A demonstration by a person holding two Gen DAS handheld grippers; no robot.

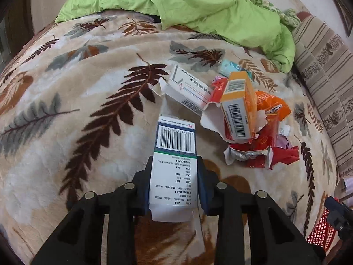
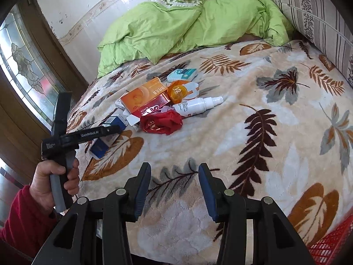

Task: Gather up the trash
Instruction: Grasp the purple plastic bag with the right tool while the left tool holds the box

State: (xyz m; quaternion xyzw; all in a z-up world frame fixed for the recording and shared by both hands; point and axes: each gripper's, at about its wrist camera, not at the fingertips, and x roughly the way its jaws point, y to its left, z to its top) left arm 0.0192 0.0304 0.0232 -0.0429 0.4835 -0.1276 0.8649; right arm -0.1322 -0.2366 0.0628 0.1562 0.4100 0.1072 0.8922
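While its blue pads are pressing both sides, a white and blue cardboard medicine box is being gripped by the left gripper over the leaf-patterned plush blanket, just beside the heap of torn orange and red wrappers. Nothing is being held by the right gripper, its jaws standing apart over bare blanket.

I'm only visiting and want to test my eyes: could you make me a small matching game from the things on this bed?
Things:
1. white spray bottle
2. blue and white box
3. quilt
4. basket

Descriptions:
A. green, crumpled at the far end
B. red mesh, at the bed's edge
C. lying on its side beside the trash pile
D. clamped in the left gripper

Pairs: 1-C, 2-D, 3-A, 4-B
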